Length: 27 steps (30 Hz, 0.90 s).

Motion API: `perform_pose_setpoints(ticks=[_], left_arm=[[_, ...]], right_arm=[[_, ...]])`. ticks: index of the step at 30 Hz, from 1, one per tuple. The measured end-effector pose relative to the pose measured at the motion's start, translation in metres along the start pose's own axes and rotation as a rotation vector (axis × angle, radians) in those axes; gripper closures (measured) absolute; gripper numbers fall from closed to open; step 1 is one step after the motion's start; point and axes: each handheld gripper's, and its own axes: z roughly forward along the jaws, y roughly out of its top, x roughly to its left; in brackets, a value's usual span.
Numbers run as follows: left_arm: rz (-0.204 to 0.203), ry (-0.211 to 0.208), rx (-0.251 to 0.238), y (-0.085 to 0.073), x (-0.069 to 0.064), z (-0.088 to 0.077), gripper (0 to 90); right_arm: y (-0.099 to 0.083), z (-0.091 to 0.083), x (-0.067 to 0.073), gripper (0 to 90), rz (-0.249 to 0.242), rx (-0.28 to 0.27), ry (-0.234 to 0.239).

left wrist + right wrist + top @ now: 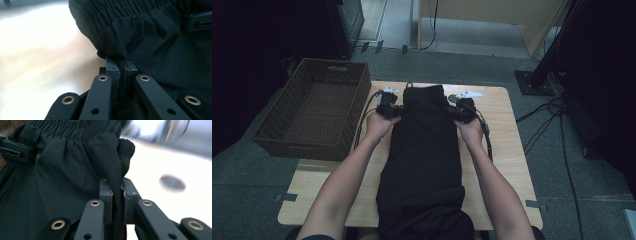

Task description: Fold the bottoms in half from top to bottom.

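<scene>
Black trousers (422,150), waistband edges in left gripper (393,111), right gripper (458,113)

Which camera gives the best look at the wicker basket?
The high view: the whole basket shows there, brown, sitting off the table's left edge. The right gripper view catches just a brown blur at its left edge; the left gripper view faces the black trousers.
</scene>
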Motion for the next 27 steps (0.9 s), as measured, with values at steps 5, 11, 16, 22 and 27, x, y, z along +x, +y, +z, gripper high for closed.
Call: perform_pose_setpoints(ticks=[5, 11, 16, 22, 27], left_arm=[[0.05, -0.012, -0.049, 0.003, -0.007, -0.021, 87.7], [0.075, -0.063, -0.037, -0.032, -0.024, -0.047, 87.7], [0.078, -0.114, 0.022, -0.064, -0.04, -0.063, 87.5], [0.1, -0.151, 0.097, -0.102, -0.056, -0.072, 87.4], [0.104, -0.17, 0.187, -0.133, -0.064, -0.068, 87.1]], right_arm=[[0.018, -0.018, 0.011, 81.4, -0.104, -0.075, -0.027], [-0.007, -0.047, 0.032, 81.4, -0.119, -0.065, 0.024], [-0.033, -0.069, 0.05, 81.1, -0.125, -0.017, 0.066], [-0.074, -0.083, 0.065, 80.7, -0.094, 0.059, 0.134], [-0.106, -0.085, 0.074, 80.6, -0.07, 0.149, 0.169]])
